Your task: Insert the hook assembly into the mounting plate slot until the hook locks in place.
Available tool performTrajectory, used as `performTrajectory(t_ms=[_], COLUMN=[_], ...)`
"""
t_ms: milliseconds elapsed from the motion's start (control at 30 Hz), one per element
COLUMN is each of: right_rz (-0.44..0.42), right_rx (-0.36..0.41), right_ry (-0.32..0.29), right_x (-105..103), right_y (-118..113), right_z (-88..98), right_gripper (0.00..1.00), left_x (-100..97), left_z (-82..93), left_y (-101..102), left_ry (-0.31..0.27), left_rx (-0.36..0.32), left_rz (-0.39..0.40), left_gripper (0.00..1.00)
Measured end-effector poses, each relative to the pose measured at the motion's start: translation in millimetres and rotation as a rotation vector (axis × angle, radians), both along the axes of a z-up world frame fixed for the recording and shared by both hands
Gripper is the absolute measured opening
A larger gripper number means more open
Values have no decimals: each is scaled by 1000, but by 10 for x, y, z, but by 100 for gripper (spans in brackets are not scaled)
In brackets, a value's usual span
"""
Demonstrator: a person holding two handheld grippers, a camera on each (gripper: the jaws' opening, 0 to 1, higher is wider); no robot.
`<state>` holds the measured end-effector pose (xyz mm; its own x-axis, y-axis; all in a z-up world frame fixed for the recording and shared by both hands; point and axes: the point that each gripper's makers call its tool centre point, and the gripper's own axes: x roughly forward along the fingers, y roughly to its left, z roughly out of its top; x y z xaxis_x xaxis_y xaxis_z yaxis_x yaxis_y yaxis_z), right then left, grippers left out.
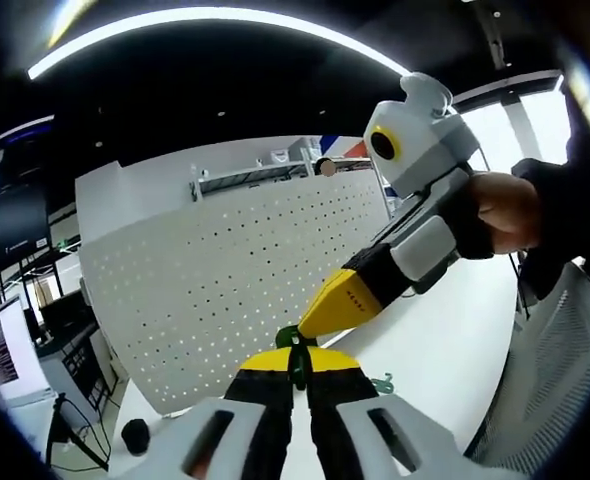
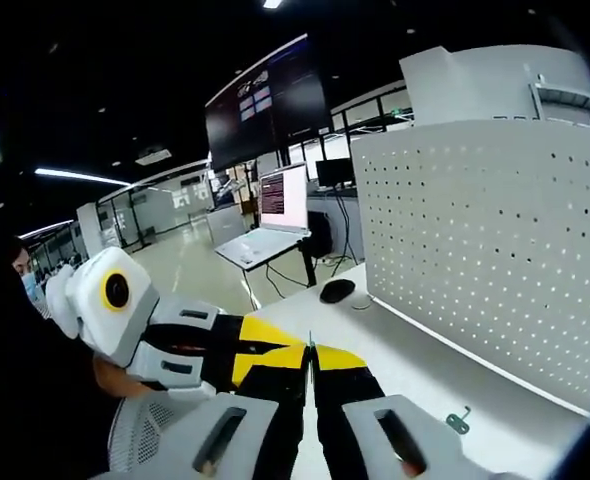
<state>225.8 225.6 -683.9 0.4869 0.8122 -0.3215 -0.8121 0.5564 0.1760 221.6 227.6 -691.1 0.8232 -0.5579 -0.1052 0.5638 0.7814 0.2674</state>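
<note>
This is a big office or lab room. A white board full of little holes (image 2: 495, 250) stands on a white table (image 2: 415, 370). Behind the board are desks with a laptop (image 2: 275, 215), a big dark screen (image 2: 270, 100) and long ceiling lights (image 1: 205, 20).

The pegboard (image 1: 245, 290) was white, dotted with an even grid of small dark holes. The surface (image 1: 445, 340) beneath it was plain white. The left claw (image 1: 297, 372) was black with yellow tips and pale grey housings, and the right claw (image 1: 310, 325) carried the same black, yellow and grey. The hook (image 1: 297, 358) pinched at the yellow tips was dark green, and a second hook (image 2: 459, 420) lying on the surface looked grey-green. The mouse (image 2: 337, 290) near the pegboard's edge was black. A laptop (image 2: 275, 225) screen glowed white with dark text.
</note>
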Motion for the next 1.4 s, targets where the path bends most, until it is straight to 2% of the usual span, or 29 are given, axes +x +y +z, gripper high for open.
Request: performTrajectory(t_ms=[433, 833, 1267, 1400], right_rz=[-6, 7, 2, -16], right_rx=[7, 6, -31, -48], right_ry=[14, -18, -133, -174], right_x=[3, -13, -23, -16], right_y=[-12, 7, -74, -141], right_z=[-17, 16, 116, 133], right_gripper=[0, 0, 9, 15], left_x=[-2, -14, 24, 70], left_z=[-24, 4, 86, 116], left_y=[-16, 2, 52, 119], left_ry=[9, 34, 42, 53], left_rx=[-11, -32, -51, -81], left_rz=[-13, -12, 11, 28], left_gripper=[4, 3, 3, 3])
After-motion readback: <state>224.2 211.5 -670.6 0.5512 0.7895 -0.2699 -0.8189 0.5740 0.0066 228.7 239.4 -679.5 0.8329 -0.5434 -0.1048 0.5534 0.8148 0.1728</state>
